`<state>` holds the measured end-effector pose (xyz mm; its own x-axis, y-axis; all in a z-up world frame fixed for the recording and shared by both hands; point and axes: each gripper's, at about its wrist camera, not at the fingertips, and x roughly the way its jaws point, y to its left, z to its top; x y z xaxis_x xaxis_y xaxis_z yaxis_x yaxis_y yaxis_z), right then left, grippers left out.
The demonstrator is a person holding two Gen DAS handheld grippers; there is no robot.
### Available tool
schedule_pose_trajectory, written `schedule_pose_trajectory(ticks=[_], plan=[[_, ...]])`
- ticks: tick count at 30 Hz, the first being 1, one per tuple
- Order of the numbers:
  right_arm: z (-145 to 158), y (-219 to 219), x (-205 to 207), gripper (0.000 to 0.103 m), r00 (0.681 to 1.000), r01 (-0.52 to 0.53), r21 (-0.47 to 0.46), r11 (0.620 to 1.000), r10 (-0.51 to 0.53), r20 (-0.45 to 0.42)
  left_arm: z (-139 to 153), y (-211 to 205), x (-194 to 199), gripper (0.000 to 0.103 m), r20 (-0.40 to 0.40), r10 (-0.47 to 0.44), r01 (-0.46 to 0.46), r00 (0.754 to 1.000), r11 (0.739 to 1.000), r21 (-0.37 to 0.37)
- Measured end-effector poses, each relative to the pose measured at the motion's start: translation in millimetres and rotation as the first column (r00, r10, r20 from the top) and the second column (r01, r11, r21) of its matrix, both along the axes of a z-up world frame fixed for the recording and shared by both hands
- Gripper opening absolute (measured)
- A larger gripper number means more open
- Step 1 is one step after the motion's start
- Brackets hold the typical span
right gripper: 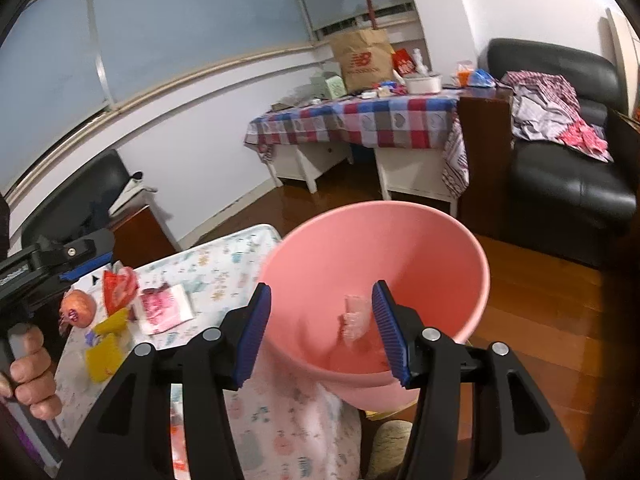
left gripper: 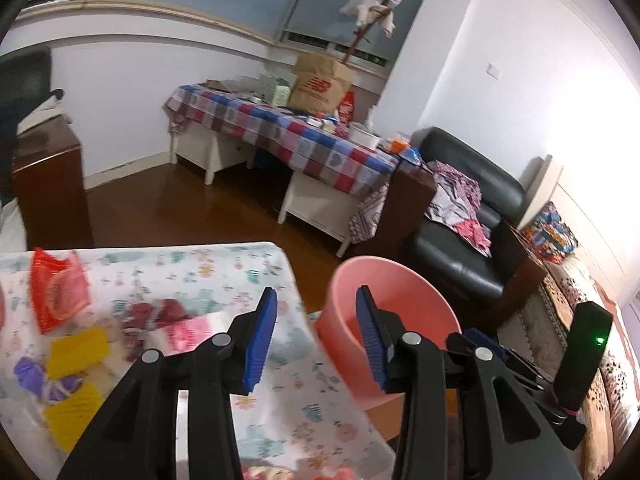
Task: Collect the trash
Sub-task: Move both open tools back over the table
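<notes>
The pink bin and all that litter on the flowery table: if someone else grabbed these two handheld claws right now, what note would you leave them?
Left gripper: open, empty, over the table's edge.
Right gripper: open, empty, above the pink bin.
Bin stands on the floor beside the table.
Done: one pale crumpled piece lies inside the bin.
Left on the table: red wrapper, yellow scraps, pink-and-white packet, purple wrapper, round orange item.

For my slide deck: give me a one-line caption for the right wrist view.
Open right gripper poised over a pink bin holding a clear wrapper, beside the littered table.
</notes>
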<state>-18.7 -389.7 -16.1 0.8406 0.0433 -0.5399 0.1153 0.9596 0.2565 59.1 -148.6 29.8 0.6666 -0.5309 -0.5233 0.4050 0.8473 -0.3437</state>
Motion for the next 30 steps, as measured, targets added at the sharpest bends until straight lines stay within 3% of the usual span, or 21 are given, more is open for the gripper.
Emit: schedule_pose_trajectory(ticks=[9, 15, 20, 24, 30], plan=[[14, 48, -10, 0.053, 0.988, -0.151, -0.008, 0.988, 0.151, 0.023, 3, 65, -18, 0.047, 0.029, 0.09, -0.092, 0.995, 0.994, 0.052], [11, 81, -9, 0.053, 0.968, -0.25, -0.02, 0.968, 0.25, 0.004, 6, 122, -30, 0.05, 0.057, 0.213, -0.217, 0.975, 0.974, 0.066], [4, 108, -8, 0.053, 0.945, -0.326, -0.018, 0.945, 0.326, -0.023, -7, 164, -41, 0.05, 0.049, 0.301, -0.304, 0.952, 0.948, 0.089], [-1, 126, -9, 0.053, 0.924, -0.38, -0.011, 0.925, 0.379, -0.041, -25, 188, -45, 0.05, -0.003, 0.341, -0.339, 0.94, 0.935, 0.108], [-6, 150, -11, 0.053, 0.892, -0.45, -0.027, 0.893, 0.447, -0.066, -63, 195, -48, 0.05, -0.114, 0.319, -0.304, 0.941, 0.944, 0.126]])
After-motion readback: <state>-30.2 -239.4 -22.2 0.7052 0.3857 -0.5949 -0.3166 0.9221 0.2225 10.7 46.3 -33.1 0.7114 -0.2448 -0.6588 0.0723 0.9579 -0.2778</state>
